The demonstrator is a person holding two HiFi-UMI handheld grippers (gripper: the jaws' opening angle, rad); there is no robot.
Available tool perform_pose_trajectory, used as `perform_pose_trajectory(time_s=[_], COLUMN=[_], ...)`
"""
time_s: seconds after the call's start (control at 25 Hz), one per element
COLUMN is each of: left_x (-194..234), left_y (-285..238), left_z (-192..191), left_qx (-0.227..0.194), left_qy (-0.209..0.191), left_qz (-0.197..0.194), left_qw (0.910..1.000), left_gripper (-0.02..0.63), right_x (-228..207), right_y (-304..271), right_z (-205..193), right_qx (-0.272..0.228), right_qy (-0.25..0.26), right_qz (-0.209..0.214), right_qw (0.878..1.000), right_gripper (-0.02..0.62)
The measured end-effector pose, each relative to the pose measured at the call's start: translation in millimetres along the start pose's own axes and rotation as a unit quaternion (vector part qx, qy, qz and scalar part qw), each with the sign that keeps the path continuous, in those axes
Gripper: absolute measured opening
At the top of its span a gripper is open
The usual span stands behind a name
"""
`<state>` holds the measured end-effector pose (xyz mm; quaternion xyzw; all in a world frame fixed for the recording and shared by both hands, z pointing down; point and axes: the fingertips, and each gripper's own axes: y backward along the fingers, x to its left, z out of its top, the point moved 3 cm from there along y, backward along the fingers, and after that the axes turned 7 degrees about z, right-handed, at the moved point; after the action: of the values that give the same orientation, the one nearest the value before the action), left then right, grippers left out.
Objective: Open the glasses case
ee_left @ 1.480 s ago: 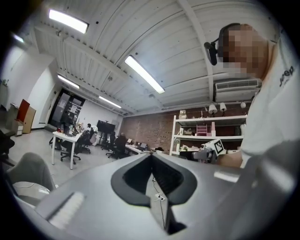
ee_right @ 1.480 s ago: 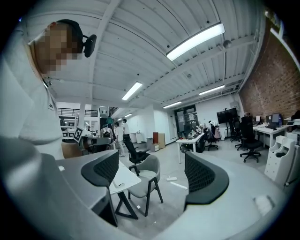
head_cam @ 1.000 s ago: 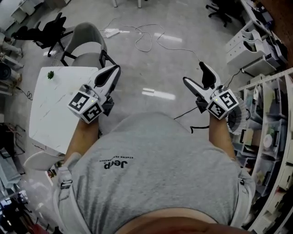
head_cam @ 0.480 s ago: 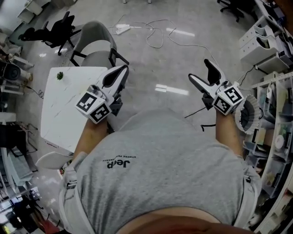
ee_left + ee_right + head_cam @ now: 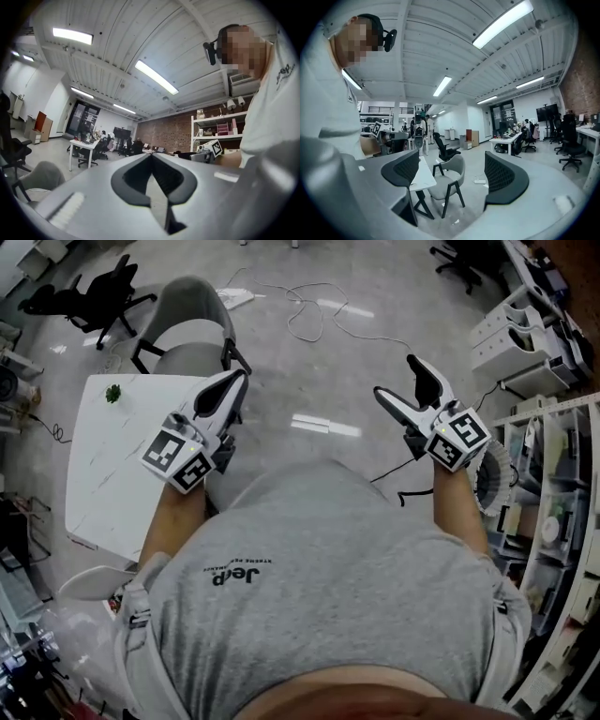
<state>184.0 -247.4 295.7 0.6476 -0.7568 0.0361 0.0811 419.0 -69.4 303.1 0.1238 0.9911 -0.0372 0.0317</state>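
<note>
Beside the white marble-look square table (image 5: 112,460), the left gripper (image 5: 234,382), jaws pressed together, is nearer it than the wide-spread right gripper (image 5: 396,377). No glasses case shows in any view; only a small green object (image 5: 112,393) lies there.

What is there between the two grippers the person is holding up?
In the head view, the stretch between the left gripper and the right gripper is bare floor with a light's glare on it.
</note>
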Motion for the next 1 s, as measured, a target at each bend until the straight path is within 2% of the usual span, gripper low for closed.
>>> perform_pose_trajectory(time_s=[0.24,0.4,0.64,1.0], left_x=[53.2,85.3,121.4,151.4], left_y=[58.0,109.5,192.2,292.7], left_z=[0.3,-6.5,-24.7,-79.4], left_qx=[-0.011,-0.014,-0.013,-0.002], left_qy=[-0.016,-0.004,-0.001,0.034], left_qz=[0.075,0.143,0.241,0.324], left_qw=[0.9970,0.9896,0.9705,0.9454], left_gripper=[0.023,0.021,0.021,0.021], right_x=[27.7,55.8,121.1,231.2], right_y=[-105.7,-177.9,-276.2,-377.3], right_z=[3.7,-3.7,-37.9,-126.6], right_qx=[0.037,0.061,0.109,0.184], right_qy=[0.010,0.024,0.047,0.111], right_qz=[0.085,0.154,0.256,0.344], right_qw=[0.996,0.986,0.959,0.914], right_gripper=[0.416,0.416,0.416,0.416])
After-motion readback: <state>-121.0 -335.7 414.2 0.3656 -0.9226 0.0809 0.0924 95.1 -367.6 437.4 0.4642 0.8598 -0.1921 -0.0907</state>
